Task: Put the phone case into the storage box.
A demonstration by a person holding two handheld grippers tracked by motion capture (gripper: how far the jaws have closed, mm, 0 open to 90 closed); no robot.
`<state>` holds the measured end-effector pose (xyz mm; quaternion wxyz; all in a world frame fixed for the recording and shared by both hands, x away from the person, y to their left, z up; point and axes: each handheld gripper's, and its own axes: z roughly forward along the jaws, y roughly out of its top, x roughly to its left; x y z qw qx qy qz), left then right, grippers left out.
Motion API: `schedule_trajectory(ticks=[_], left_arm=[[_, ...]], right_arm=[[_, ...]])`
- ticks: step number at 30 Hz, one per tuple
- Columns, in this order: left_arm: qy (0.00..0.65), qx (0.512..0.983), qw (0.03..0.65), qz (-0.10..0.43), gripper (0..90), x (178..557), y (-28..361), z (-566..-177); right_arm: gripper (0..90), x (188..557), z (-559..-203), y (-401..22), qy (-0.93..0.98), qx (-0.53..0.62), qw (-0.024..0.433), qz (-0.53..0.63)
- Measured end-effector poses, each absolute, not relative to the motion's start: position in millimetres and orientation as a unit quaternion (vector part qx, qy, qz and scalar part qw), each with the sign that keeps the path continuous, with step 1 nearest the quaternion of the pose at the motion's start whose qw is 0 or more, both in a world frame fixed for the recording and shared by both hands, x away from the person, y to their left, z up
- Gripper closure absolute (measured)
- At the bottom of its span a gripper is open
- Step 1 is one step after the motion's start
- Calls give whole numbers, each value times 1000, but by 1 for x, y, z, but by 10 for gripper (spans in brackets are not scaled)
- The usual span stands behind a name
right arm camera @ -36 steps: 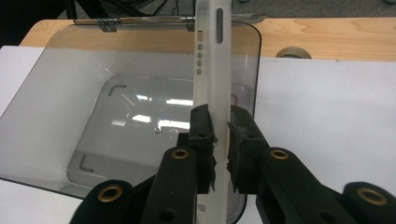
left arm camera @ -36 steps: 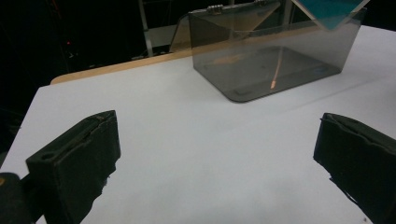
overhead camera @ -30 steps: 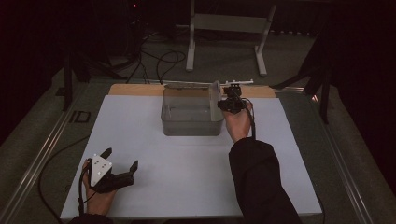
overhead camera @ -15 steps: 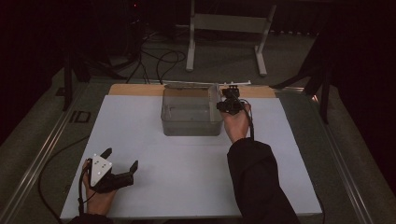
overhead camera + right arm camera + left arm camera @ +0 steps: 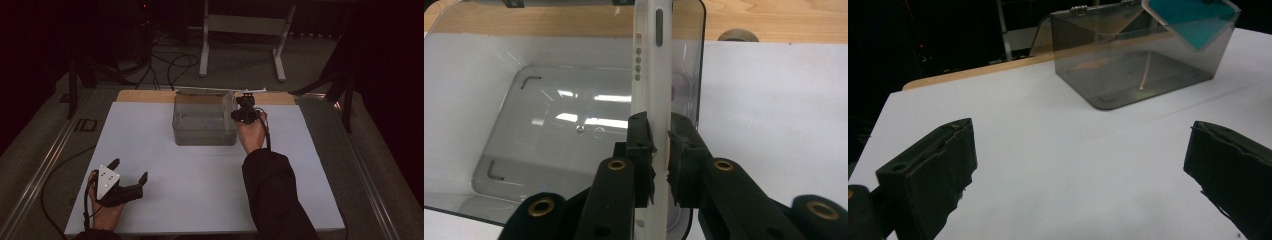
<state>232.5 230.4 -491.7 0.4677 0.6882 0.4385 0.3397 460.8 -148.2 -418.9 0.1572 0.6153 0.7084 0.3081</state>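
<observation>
Right gripper view is showing the right gripper (image 5: 659,145) clamping its two black jaws on a slim white slab with rounded edges and a row of small holes and a slot along its side (image 5: 651,75); the pads are pressing on the slab's two broad faces, and the slab is standing edge-on, running up out of the grip. Just behind and to the left of it, the clear smoky plastic box with rounded corners (image 5: 549,130) is lying open-topped, its bare floor catching reflections of ceiling lights, and the slab is hanging at the box's right-hand wall; whether it is touching the rim cannot be told. The box is sitting on the white table top (image 5: 784,100), with a strip of light wooden board (image 5: 774,20) beyond it.

In the high view, the right gripper (image 5: 245,111) is hovering at the right rear corner of the box (image 5: 204,129), near the far edge of the table (image 5: 210,190).

The left gripper (image 5: 1078,165) is resting well apart from the box, at the near left of the table, its jaws standing wide apart with nothing between them.
</observation>
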Motion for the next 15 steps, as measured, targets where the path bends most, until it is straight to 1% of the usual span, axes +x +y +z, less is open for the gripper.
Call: schedule_trajectory(ticks=[15], left_arm=[[438,688,468,340,12,232,230,-492]], right_arm=[[810,463,-424,-146,710,618,157,297]])
